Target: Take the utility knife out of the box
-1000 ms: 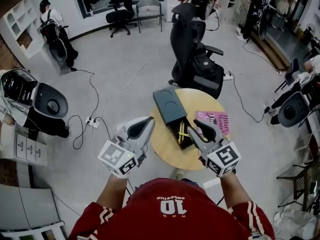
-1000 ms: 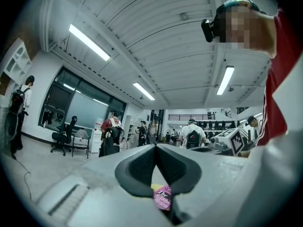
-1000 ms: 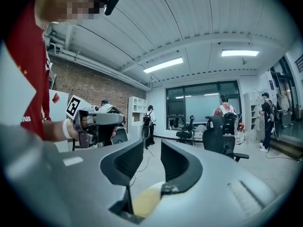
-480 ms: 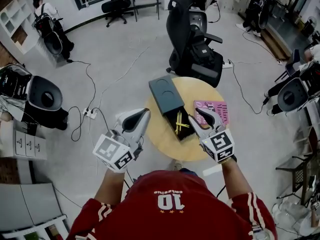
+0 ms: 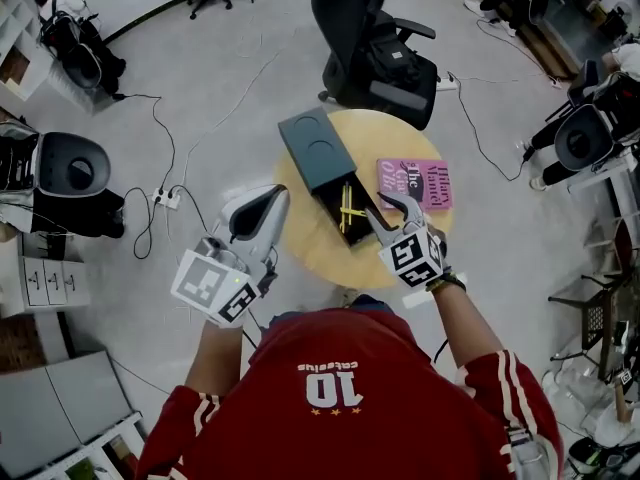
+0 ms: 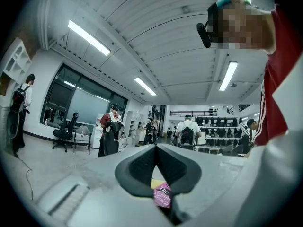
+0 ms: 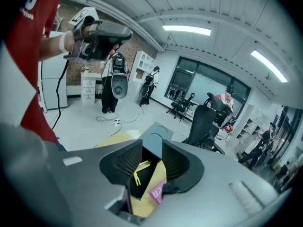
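A dark slide-out box (image 5: 318,148) lies on the round wooden table (image 5: 300,230), its tray pulled out toward me. A yellow utility knife (image 5: 346,214) lies in the tray and shows again between the jaws in the right gripper view (image 7: 138,170). My right gripper (image 5: 388,212) hangs just above the tray's near end, tilted down. Its jaws stand open after just widening, with nothing between the pads (image 7: 122,162). My left gripper (image 5: 272,198) is held level beside the table's left edge, shut and empty (image 6: 155,148).
A pink book (image 5: 414,183) lies on the table to the right of the box. A black office chair (image 5: 375,38) stands behind the table. Cables and a power strip (image 5: 163,197) lie on the floor at left. People stand far off around the room.
My right gripper has dropped toward the table and tipped downward over the box's open tray. The left gripper has stayed almost where it was, still shut.
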The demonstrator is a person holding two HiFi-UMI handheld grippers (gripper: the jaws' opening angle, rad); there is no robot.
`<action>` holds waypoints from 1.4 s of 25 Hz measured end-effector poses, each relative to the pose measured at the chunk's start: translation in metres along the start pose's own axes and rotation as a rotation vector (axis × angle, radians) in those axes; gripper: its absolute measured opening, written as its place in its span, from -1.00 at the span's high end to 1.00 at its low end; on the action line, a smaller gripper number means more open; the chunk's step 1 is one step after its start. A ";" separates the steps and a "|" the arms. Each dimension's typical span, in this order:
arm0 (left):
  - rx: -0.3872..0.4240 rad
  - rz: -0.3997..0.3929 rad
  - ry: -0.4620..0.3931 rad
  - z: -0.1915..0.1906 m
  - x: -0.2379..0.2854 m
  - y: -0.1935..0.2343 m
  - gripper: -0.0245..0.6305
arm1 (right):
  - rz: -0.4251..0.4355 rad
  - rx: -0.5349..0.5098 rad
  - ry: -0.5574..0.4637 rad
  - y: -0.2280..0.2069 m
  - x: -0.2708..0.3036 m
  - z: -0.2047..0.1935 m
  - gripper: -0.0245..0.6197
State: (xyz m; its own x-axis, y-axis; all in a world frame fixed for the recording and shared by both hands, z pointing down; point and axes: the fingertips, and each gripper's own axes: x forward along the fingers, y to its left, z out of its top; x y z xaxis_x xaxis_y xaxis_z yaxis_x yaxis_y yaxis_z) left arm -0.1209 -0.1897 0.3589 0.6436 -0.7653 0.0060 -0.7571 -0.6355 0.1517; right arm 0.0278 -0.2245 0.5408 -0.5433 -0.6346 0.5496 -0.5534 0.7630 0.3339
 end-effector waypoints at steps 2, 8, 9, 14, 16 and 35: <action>0.003 -0.002 0.003 -0.002 0.005 -0.002 0.92 | 0.016 -0.038 0.042 0.005 0.012 -0.020 0.51; -0.008 0.014 0.015 -0.010 0.006 -0.003 0.92 | 0.091 -0.094 0.151 0.022 0.045 -0.068 0.51; -0.012 0.021 0.018 -0.012 0.005 -0.002 0.92 | 0.103 -0.101 0.161 0.024 0.049 -0.073 0.51; -0.018 0.069 0.037 -0.027 0.001 0.011 0.92 | 0.159 -0.105 0.212 0.037 0.074 -0.101 0.51; -0.011 0.088 0.049 -0.034 0.001 0.016 0.92 | 0.175 -0.115 0.230 0.040 0.083 -0.110 0.52; -0.060 0.186 0.110 -0.056 -0.020 0.036 0.92 | 0.276 -0.323 0.425 0.074 0.156 -0.187 0.54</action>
State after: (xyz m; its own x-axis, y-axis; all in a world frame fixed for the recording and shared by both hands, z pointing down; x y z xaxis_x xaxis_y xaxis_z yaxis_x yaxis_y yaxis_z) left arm -0.1546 -0.1911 0.4198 0.5044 -0.8509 0.1471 -0.8580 -0.4747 0.1961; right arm 0.0202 -0.2439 0.7942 -0.3028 -0.3540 0.8849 -0.1720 0.9335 0.3146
